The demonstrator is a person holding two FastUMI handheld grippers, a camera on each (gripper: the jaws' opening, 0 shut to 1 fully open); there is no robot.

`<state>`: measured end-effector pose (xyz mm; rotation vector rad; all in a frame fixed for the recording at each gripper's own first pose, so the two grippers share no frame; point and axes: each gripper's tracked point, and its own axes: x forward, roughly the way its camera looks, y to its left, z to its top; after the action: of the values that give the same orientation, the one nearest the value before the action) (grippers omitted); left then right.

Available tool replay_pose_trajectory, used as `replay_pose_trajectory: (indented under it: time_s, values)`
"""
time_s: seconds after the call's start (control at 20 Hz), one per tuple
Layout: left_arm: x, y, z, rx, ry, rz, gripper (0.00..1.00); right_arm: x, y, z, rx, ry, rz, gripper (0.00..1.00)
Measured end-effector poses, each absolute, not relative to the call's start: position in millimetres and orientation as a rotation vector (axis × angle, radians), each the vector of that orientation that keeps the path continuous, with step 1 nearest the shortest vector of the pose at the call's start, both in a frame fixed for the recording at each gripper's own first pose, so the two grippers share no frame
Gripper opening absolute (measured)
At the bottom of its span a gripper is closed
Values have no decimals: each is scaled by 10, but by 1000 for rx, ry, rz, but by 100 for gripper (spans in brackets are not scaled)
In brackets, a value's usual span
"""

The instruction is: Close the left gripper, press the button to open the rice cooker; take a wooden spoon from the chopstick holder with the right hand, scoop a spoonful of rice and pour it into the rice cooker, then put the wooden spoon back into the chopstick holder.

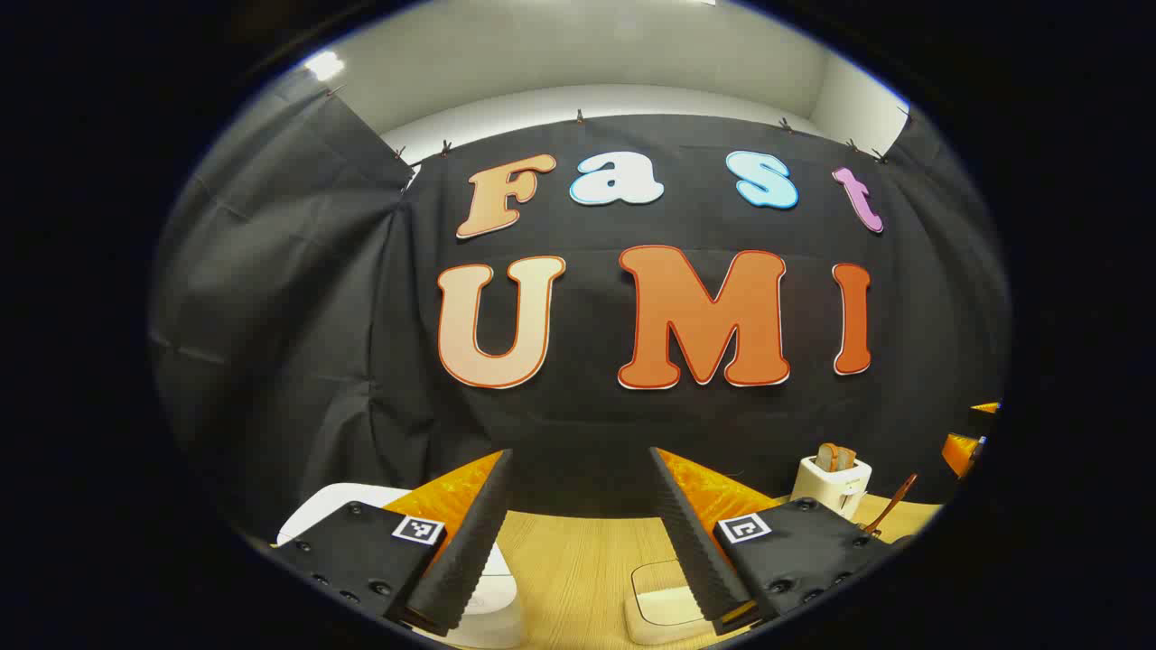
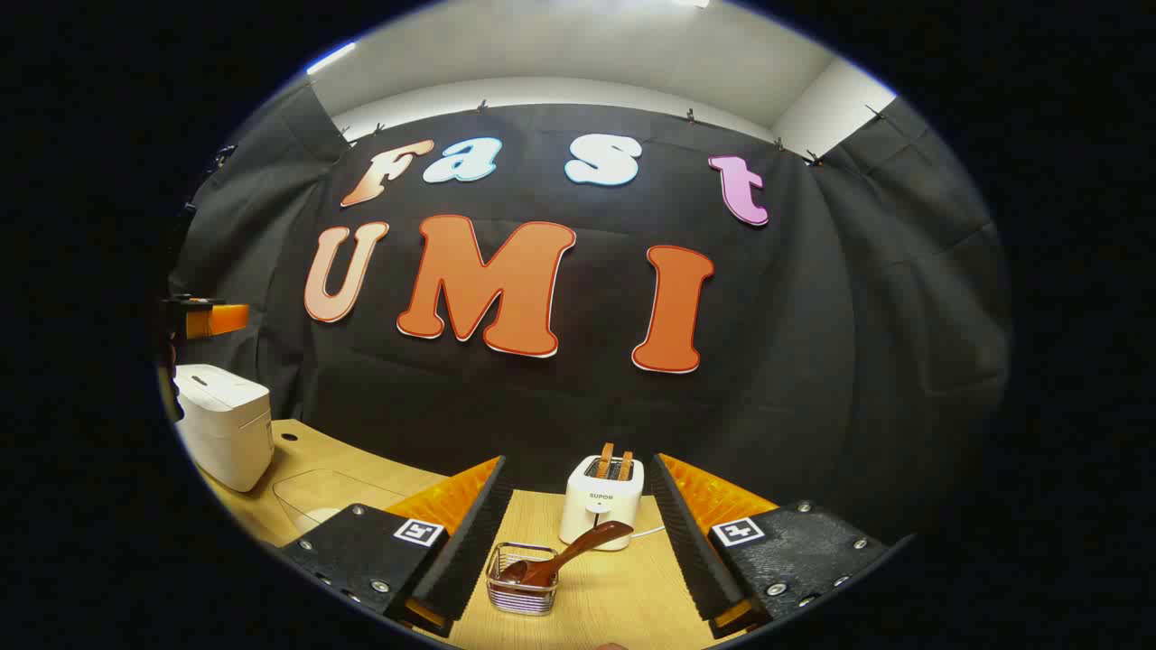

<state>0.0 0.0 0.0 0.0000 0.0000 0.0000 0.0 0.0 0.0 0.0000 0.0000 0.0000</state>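
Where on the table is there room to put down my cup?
Bare wood lies left of the wire chopstick holder, toward the clear container beside the white rice cooker. It is crowded where the wooden spoon leans from the holder just before the toaster.

Left gripper view: rice cooker [image 1: 492, 600] mostly hidden behind the left claw's [image 1: 578, 542] near finger; only a pale curved part shows, cut by the lower picture edge. White flat object [image 1: 664, 600] at the table's near edge partly covered by the other finger; identity cannot be told. Wooden spoon [image 1: 890, 506] shows handle only.

Right gripper view: rice cooker [image 2: 226, 433] cut at the picture's left edge. Spoon bowl sits inside the wire chopstick holder [image 2: 522, 578], partly screened.
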Motion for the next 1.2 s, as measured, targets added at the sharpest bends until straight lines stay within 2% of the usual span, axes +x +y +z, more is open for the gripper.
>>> replay_pose_trajectory:
  time_s: [0.25, 0.45, 0.55, 0.8, 0.85, 0.9, 0.95, 1.0, 1.2]
  values:
    - [13, -12, -5, 8, 7, -3, 92, 16, -11, -14, 7, 8, -2, 92]
    - [24, 57, -12, 1, 16, 6, 96, 26, 23, -35, 0, 19, 5, 92]
    - [44, 95, -11, -3, 21, 11, 92, 23, 30, -48, -7, 21, 10, 92]
    - [28, 102, 19, 24, 28, 16, 93, 62, 58, -22, -3, 22, 21, 92]
    - [30, 114, 42, 26, 19, 19, 91, 65, 56, -8, 0, 22, 20, 92]
    - [22, 134, 88, 29, 17, 24, 93, 58, 46, -1, 2, 22, 23, 92]
    - [30, 145, 80, 39, 17, 28, 88, 53, 56, 18, 2, 20, 23, 92]
    - [31, 186, 103, 41, 13, 41, 89, 53, 58, 32, 2, 17, 25, 92]
    - [92, 430, 152, 36, 48, 98, 27, 30, 62, 65, -6, 10, 29, 92]
